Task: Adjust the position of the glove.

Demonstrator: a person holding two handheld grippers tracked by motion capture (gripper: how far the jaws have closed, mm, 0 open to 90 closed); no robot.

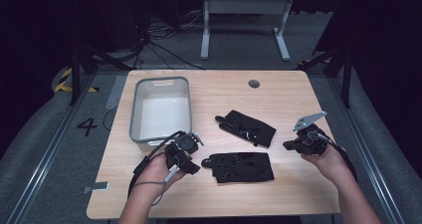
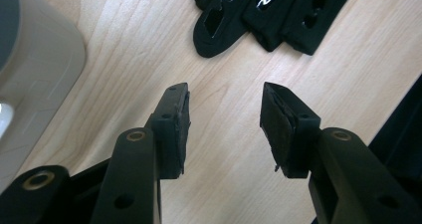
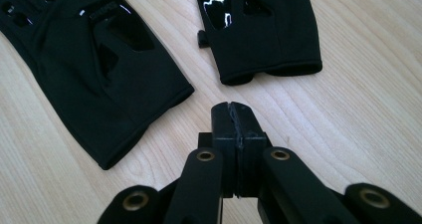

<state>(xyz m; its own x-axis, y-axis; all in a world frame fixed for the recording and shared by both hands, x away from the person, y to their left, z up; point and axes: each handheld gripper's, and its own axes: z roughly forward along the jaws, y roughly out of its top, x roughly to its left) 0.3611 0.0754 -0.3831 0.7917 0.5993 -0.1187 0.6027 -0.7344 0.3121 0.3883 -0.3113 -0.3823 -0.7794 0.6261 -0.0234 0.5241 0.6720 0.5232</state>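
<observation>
Two black fingerless gloves lie flat on the wooden table (image 1: 224,194). The near glove (image 1: 239,167) is in the middle front and the far glove (image 1: 247,128) is behind it, angled. My left gripper (image 1: 188,157) sits just left of the near glove, between it and the bin. In the left gripper view it (image 2: 224,104) is open over bare wood, with the far glove (image 2: 268,15) ahead. My right gripper (image 1: 289,145) is at the right, pointing at the gloves. It (image 3: 234,112) is shut on nothing, short of both cuffs (image 3: 99,64) (image 3: 259,30).
A grey plastic bin (image 1: 160,109), white inside, stands at the back left of the table, and its corner (image 2: 35,69) shows beside my left gripper. A round cable hole (image 1: 254,83) is near the back edge. A white table frame (image 1: 244,20) stands on the floor beyond.
</observation>
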